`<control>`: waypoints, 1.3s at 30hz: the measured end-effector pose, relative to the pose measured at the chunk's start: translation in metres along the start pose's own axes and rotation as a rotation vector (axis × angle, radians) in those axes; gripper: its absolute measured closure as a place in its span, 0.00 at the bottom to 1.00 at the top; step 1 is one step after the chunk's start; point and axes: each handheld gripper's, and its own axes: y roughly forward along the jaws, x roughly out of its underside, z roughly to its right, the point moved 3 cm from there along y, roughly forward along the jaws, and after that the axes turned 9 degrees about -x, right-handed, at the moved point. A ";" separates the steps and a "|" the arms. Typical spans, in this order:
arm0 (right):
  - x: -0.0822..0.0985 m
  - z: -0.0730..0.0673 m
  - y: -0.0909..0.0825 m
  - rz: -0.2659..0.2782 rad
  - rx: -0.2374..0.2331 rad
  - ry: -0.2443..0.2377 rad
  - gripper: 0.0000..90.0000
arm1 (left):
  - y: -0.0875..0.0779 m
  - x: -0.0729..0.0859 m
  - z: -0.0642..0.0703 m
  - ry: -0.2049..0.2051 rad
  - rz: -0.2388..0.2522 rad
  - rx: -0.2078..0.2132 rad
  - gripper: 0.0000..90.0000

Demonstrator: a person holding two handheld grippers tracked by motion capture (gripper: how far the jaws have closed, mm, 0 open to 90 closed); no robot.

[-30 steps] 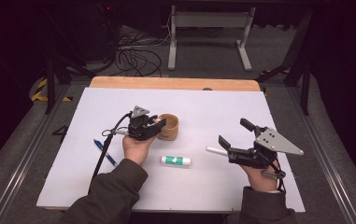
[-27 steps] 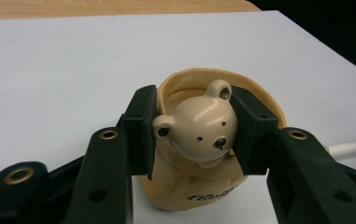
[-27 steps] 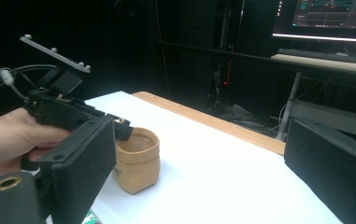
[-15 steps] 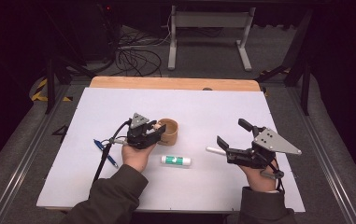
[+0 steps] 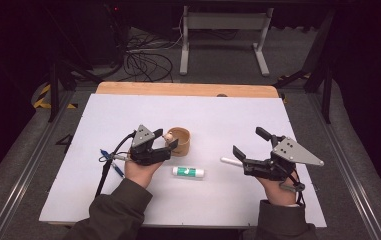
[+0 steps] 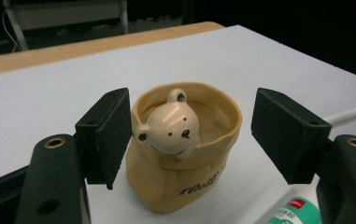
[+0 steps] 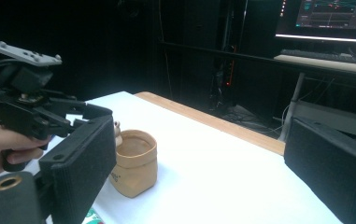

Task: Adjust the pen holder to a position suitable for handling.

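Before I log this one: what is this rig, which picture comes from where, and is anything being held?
A person sits at a white table with a hand-held two-jaw gripper in each hand. One picture looks down from above; the other two come from cameras riding on the grippers, looking along their black jaws. The left gripper has a tan bear cup between its jaws; they have just been opening, with a gap showing on the right side, so the cup is not gripped. The right gripper hangs open over the table, holding nothing. Also lying there: a glue stick, a white pen and a blue pen.
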 end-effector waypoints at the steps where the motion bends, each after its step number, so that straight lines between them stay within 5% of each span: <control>1: 0.000 0.000 0.000 0.000 -0.001 -0.001 0.11 | -0.002 -0.001 0.000 0.004 0.008 -0.004 0.32; 9: 0.000 0.000 0.000 0.000 -0.003 -0.002 0.11 | -0.011 -0.004 0.009 0.055 0.058 0.022 0.31; 20: -0.001 0.000 -0.001 0.006 -0.008 -0.001 0.11 | -0.015 -0.006 0.023 0.155 0.084 0.163 0.30; 39: -0.001 0.000 -0.001 -0.001 -0.028 0.001 0.11 | -0.006 -0.005 0.046 0.302 0.011 0.360 0.28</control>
